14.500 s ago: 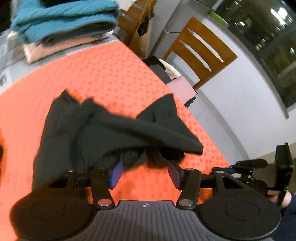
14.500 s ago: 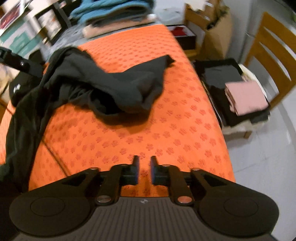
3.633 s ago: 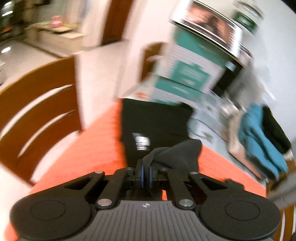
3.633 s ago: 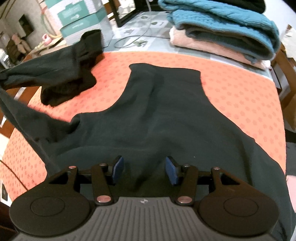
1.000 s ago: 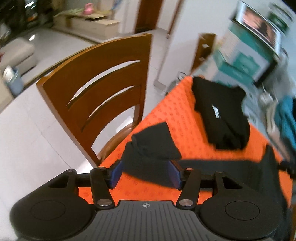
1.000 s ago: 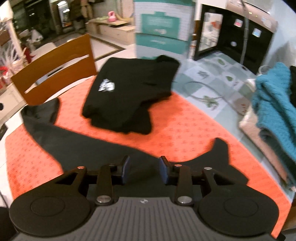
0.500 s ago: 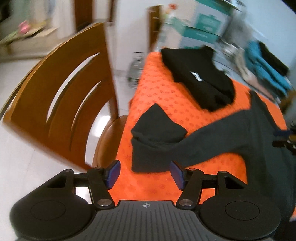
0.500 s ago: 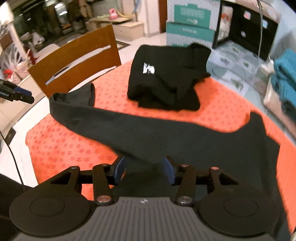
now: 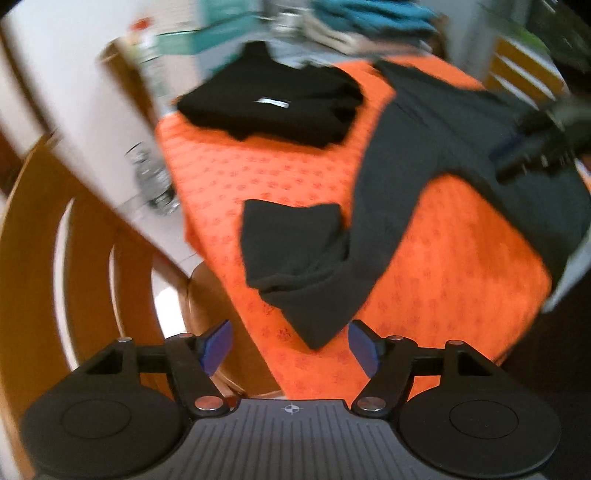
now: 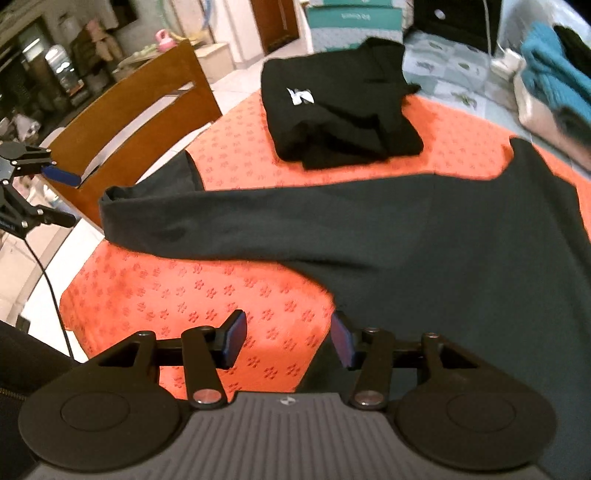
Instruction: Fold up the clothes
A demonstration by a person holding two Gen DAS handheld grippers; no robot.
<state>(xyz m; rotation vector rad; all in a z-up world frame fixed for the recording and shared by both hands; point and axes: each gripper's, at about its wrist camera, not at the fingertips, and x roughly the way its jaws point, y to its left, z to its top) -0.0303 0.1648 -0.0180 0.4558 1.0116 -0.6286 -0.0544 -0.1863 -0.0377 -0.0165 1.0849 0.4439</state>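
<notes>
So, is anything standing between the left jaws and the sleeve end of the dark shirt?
Nothing visible. The left gripper is open, and the sleeve lies just ahead on the orange cloth.

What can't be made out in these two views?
- Dark shirt: right side and hem cut off by the right wrist frame edge and hidden behind the right gripper.
- Blue pile: motion-blurred in the left wrist view.
- Folded black garment: white logo too small to read.
</notes>
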